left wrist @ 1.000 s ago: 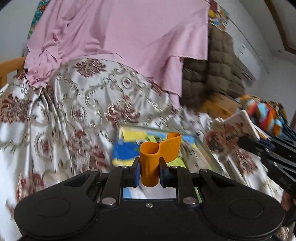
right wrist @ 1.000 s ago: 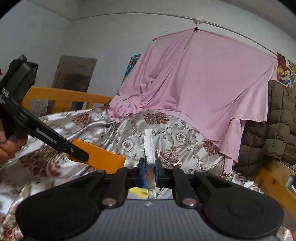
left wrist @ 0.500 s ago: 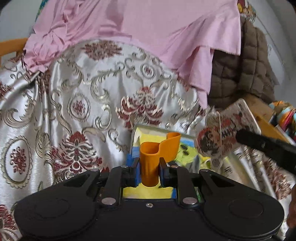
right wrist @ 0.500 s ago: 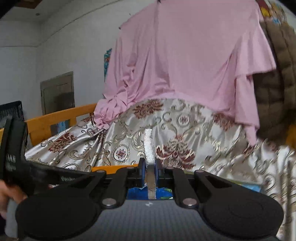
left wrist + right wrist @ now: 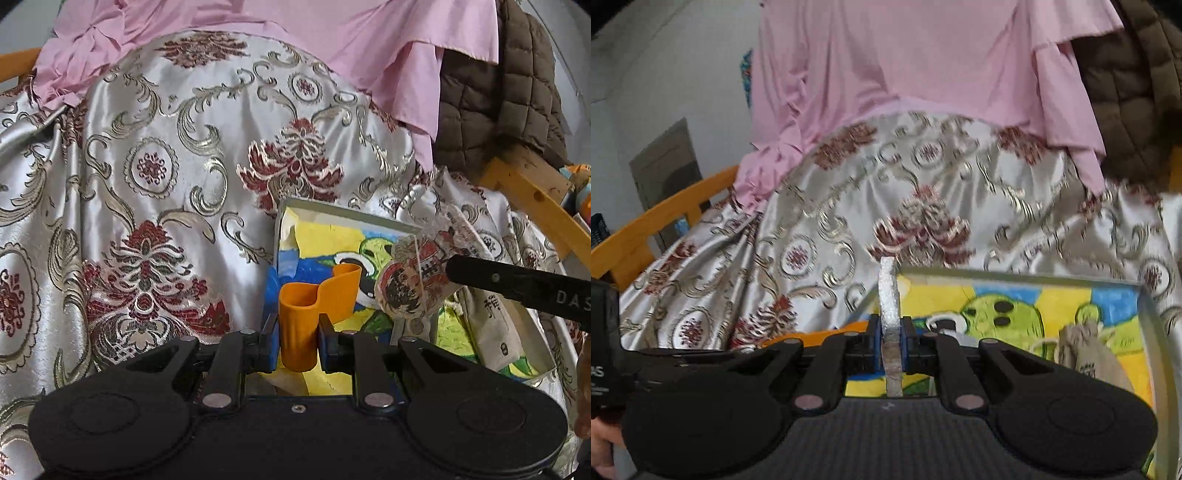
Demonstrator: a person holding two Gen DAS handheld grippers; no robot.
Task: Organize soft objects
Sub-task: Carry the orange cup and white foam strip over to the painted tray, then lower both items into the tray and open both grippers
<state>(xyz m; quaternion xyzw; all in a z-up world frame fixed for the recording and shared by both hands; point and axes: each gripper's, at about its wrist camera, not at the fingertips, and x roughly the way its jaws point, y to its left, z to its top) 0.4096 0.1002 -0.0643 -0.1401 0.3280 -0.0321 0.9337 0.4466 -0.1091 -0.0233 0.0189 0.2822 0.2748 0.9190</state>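
Two grips, both yours: your left gripper (image 5: 298, 345) clamps an orange curled piece (image 5: 308, 314) at lower centre, your right gripper (image 5: 891, 349) pinches a thin silvery pad (image 5: 888, 317) — beyond both lies the painted tray (image 5: 1015, 277), then patterned satin cloth (image 5: 177, 155), then pink sheet (image 5: 923, 51) — top of frame.

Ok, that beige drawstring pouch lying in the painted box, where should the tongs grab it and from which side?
Probably pinch the beige pouch across its gathered neck, where the cord loops out, coming from above: it lies flat by the box wall, which blocks a sideways approach.
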